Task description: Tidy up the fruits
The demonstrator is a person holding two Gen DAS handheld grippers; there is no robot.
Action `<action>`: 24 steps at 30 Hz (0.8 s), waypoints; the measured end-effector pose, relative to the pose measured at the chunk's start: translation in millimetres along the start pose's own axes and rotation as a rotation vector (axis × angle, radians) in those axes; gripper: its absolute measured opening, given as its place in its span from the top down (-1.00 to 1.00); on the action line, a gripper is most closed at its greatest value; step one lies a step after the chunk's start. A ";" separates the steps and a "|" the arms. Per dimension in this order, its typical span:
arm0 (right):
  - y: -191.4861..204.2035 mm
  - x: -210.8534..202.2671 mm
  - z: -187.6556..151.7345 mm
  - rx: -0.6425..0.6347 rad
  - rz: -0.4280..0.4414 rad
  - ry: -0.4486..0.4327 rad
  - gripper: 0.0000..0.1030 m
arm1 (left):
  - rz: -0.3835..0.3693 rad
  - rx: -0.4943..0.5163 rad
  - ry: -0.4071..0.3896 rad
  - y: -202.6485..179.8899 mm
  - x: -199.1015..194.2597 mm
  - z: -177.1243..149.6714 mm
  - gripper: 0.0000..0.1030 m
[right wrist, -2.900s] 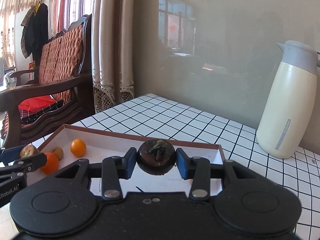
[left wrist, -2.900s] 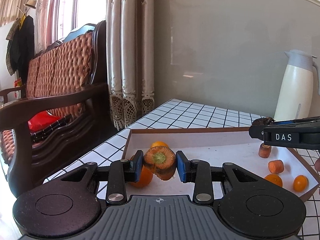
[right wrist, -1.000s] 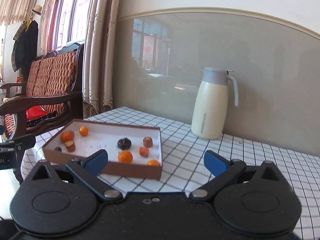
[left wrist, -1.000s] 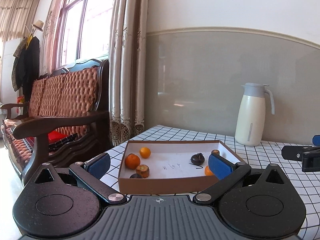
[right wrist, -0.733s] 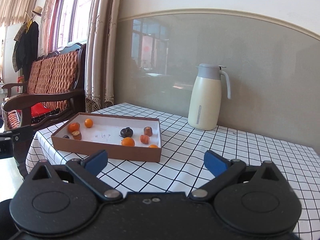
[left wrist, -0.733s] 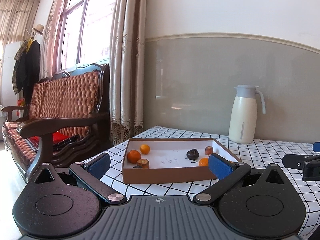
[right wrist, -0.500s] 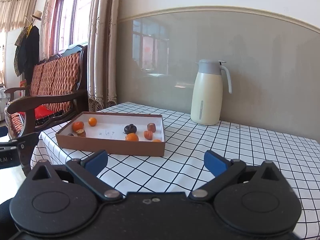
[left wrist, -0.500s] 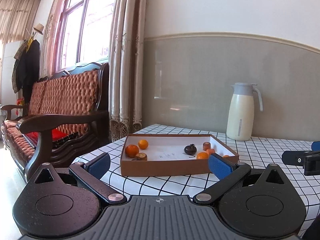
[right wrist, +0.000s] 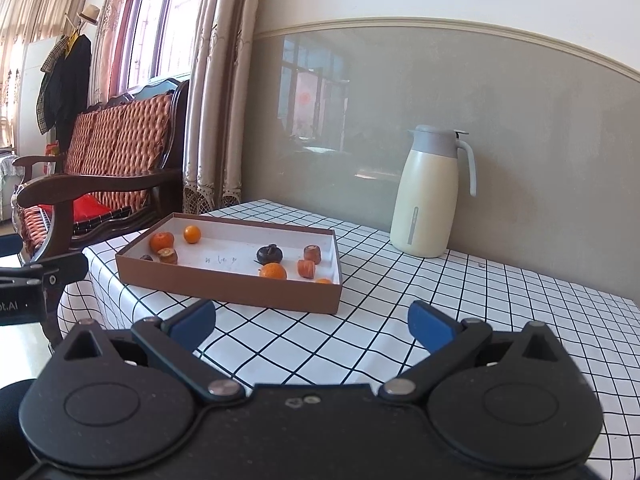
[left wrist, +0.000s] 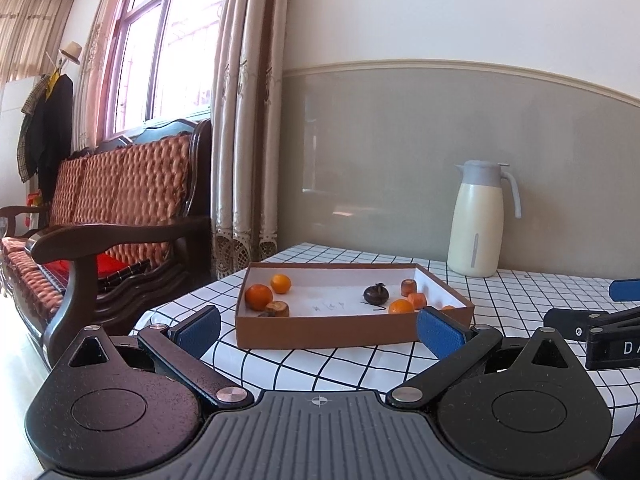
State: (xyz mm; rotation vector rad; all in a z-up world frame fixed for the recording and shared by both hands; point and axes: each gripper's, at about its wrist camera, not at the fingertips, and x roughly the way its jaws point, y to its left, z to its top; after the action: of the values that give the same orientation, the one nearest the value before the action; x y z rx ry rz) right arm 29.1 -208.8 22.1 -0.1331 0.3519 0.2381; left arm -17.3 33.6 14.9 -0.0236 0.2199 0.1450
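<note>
A shallow brown box (left wrist: 320, 328) (right wrist: 224, 286) sits on the checked tablecloth. It holds several small oranges (left wrist: 258, 295) (right wrist: 273, 271), carrot pieces (left wrist: 408, 287) (right wrist: 306, 268) and a dark mangosteen (left wrist: 376, 293) (right wrist: 269, 255). My left gripper (left wrist: 318, 330) is open and empty, held back from the box's near side. My right gripper (right wrist: 312, 326) is open and empty, in front of the box's near right corner. Each gripper's tip shows at the edge of the other's view.
A cream thermos jug (left wrist: 478, 220) (right wrist: 426, 192) stands by the wall behind the box. A wooden sofa (left wrist: 92, 216) and curtains (left wrist: 244, 120) are to the left of the table. The table's left edge drops off beside the box.
Both grippers let go of their pieces into the box, opened wide, and have drawn well back from it. Over the last second the retreat has continued slightly.
</note>
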 end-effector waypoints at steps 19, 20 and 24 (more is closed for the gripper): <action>-1.0 -3.3 1.8 0.007 -0.001 -0.015 -0.88 | -0.005 0.018 -0.010 -5.2 -1.7 -0.1 -1.00; -1.0 -3.2 1.9 0.007 -0.001 -0.014 -0.88 | -0.006 0.019 -0.009 -5.2 -1.6 -0.1 -1.00; -0.6 -3.7 1.4 0.007 -0.002 -0.014 -0.88 | -0.006 0.025 -0.009 -6.7 -1.2 0.1 -1.00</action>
State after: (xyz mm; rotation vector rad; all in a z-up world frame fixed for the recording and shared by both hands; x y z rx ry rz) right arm 26.3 -209.9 24.8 -0.1245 0.3385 0.2355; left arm -17.5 26.8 15.4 0.0016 0.2125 0.1360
